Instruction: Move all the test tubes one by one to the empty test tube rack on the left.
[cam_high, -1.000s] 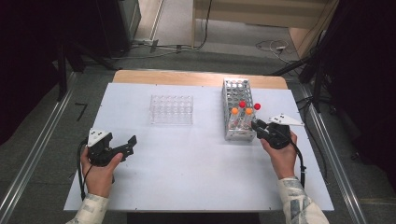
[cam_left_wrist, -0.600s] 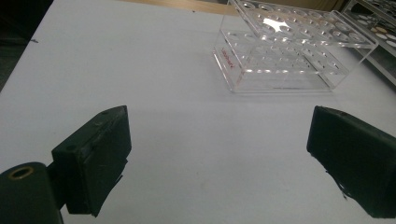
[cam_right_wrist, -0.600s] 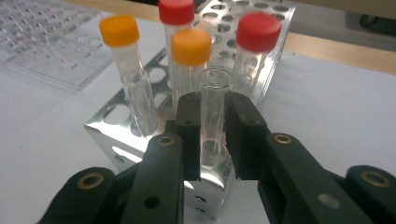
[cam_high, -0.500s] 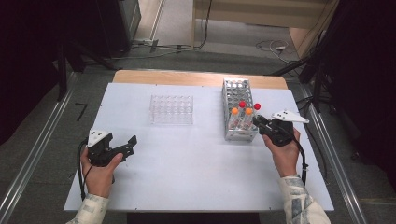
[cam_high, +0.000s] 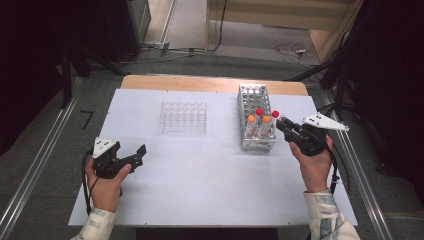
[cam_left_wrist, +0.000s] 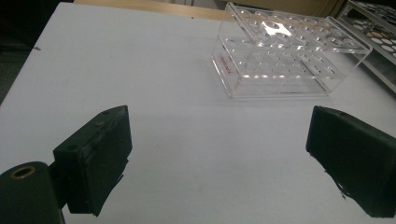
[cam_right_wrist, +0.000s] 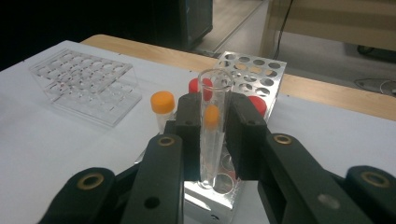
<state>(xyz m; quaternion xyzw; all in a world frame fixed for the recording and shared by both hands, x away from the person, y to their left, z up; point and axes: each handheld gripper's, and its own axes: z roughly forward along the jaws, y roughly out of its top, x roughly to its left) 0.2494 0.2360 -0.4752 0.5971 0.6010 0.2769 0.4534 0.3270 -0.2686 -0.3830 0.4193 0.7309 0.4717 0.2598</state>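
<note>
A clear, uncapped test tube (cam_right_wrist: 212, 126) stands upright between the pads of the right tongs (cam_right_wrist: 214, 128), which are clenched on it; its lower end sits just above the metal rack (cam_right_wrist: 247, 70) directly below. The lift out looks begun, the transfer not yet made. Orange- and red-capped tubes (cam_high: 259, 117) remain in that rack beyond the grip. The clear plastic rack (cam_left_wrist: 285, 60) waits empty ahead of the left tongs (cam_left_wrist: 224, 154), which are released, holding nothing. White table (cam_high: 200, 190), dark room around.
</note>
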